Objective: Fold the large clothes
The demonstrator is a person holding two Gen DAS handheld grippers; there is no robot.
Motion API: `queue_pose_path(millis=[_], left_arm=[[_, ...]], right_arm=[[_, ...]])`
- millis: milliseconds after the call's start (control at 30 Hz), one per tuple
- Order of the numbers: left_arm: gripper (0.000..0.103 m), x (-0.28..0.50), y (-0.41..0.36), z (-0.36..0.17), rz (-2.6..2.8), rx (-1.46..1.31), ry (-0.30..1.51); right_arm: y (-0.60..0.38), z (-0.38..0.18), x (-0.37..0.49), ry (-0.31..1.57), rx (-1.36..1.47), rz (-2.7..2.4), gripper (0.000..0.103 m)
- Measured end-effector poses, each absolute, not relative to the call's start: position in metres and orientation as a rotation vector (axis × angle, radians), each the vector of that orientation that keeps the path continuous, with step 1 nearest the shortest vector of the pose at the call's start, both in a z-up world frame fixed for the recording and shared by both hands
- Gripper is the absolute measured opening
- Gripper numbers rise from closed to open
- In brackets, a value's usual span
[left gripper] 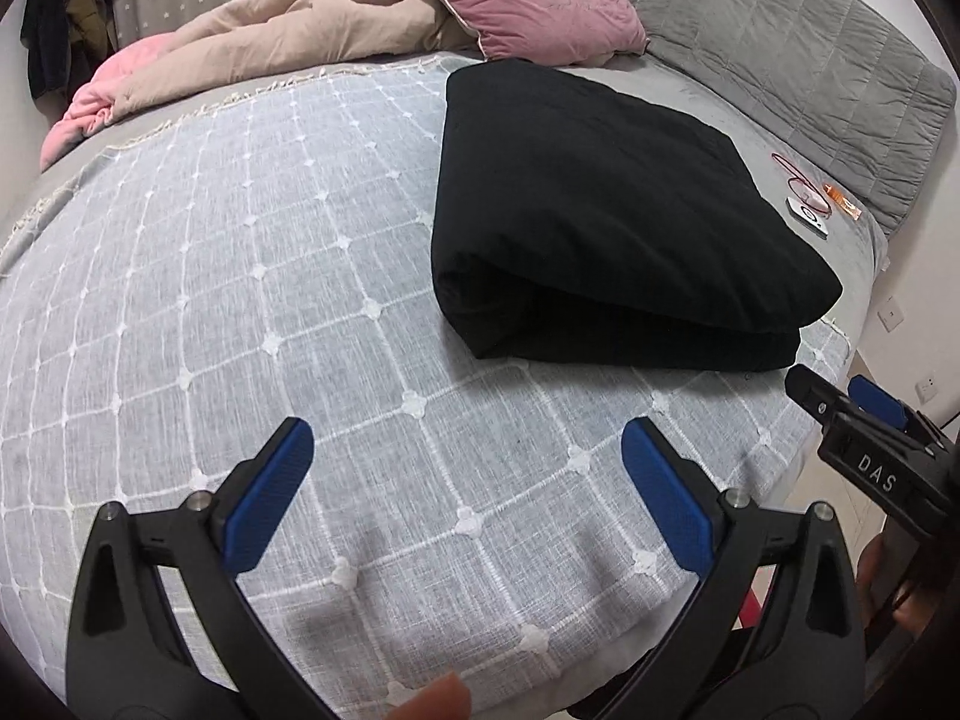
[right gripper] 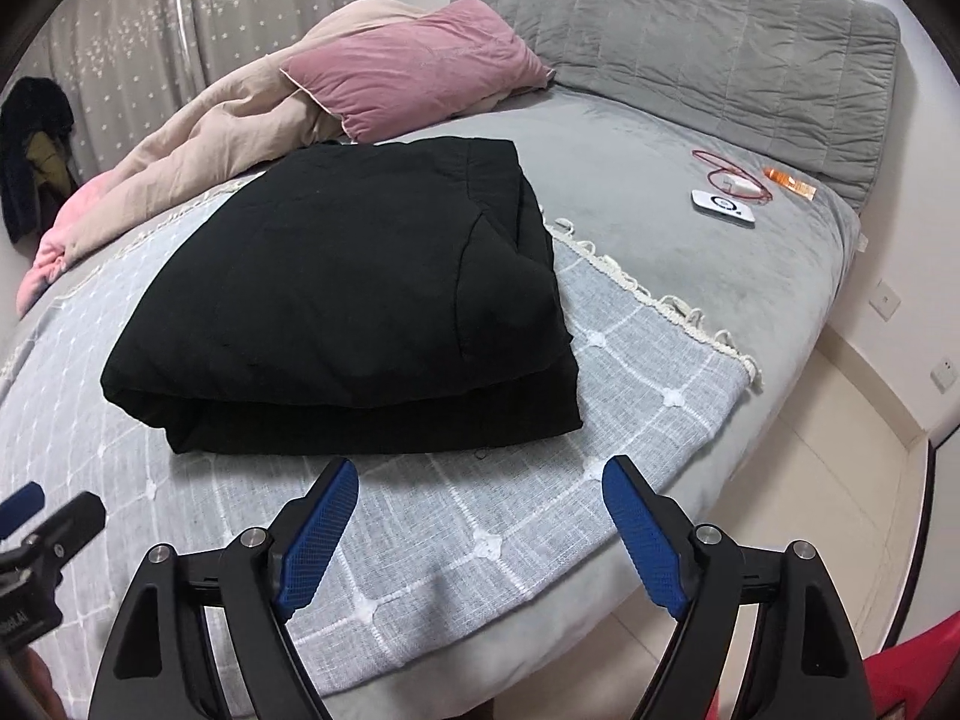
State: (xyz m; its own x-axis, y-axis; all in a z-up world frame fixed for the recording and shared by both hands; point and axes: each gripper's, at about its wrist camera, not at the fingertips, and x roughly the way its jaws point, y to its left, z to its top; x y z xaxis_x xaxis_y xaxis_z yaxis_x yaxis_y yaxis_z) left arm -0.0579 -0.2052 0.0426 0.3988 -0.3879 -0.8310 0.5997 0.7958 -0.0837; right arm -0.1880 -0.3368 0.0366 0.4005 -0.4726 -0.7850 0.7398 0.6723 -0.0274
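Observation:
A black garment [left gripper: 600,222] lies folded into a thick rectangle on a light grey checked throw [left gripper: 240,300] on the bed. It also shows in the right wrist view [right gripper: 348,300], with its folded edge toward me. My left gripper [left gripper: 468,456] is open and empty, above the throw, near and left of the garment. My right gripper [right gripper: 480,492] is open and empty, just in front of the garment's near edge. The right gripper also shows at the right edge of the left wrist view [left gripper: 852,408]. The left gripper's tips show at the left edge of the right wrist view [right gripper: 36,516].
A pink pillow [right gripper: 414,66] and a beige duvet [right gripper: 198,138] are bunched at the far side. A grey headboard cushion [right gripper: 708,48] runs along the back. A white device [right gripper: 723,208], a red cable [right gripper: 729,175] and an orange tube [right gripper: 789,182] lie near it. Floor lies off the bed's right edge [right gripper: 840,480].

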Motion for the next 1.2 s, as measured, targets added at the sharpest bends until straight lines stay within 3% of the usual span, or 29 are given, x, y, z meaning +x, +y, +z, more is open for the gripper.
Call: queue_pose_path(millis=[1200], left_arm=[[0.102,-0.092,-0.225,0.037,-0.669,0.313,0.974]], right_arm=[[-0.338,0.027,-0.188,0.888,0.369,-0.759,0.085]])
